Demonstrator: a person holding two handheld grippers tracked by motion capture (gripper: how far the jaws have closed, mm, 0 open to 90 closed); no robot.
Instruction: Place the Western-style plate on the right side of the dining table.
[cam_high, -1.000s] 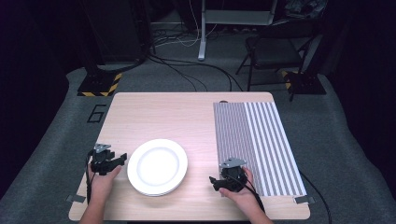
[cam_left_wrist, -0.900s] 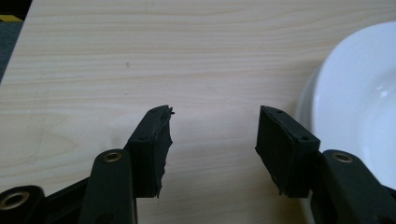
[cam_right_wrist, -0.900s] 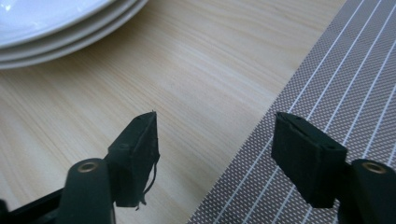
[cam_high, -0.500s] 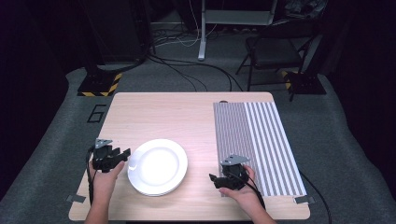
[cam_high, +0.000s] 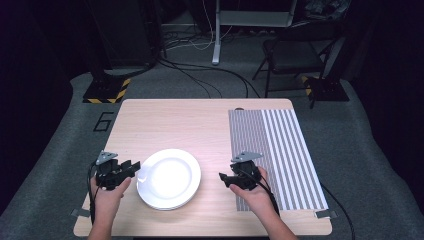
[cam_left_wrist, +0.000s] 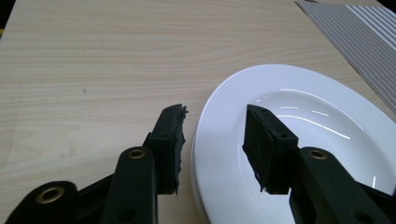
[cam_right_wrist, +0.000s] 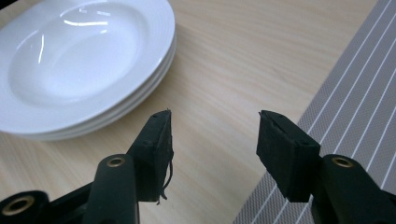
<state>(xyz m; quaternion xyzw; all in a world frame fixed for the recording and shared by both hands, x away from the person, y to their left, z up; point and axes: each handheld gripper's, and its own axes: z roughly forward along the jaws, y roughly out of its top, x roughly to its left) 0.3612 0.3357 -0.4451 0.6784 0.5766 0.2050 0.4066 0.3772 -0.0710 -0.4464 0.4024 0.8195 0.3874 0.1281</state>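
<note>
White stacked plates (cam_high: 169, 178) lie glossy between both grippers; left gripper (cam_left_wrist: 212, 140) straddles their rim, right gripper (cam_right_wrist: 212, 140) empty, both part-open, jaws just closing, gripping nothing.

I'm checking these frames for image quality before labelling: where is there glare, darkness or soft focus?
High view: the room behind the table is almost black, and the lit stack of plates is blown out to flat white. Left gripper view: bright streaks of glare cross the plates' bowl; the tool is sharp. Right gripper view: similar highlights on the plates, and the far placemat is slightly soft.
</note>
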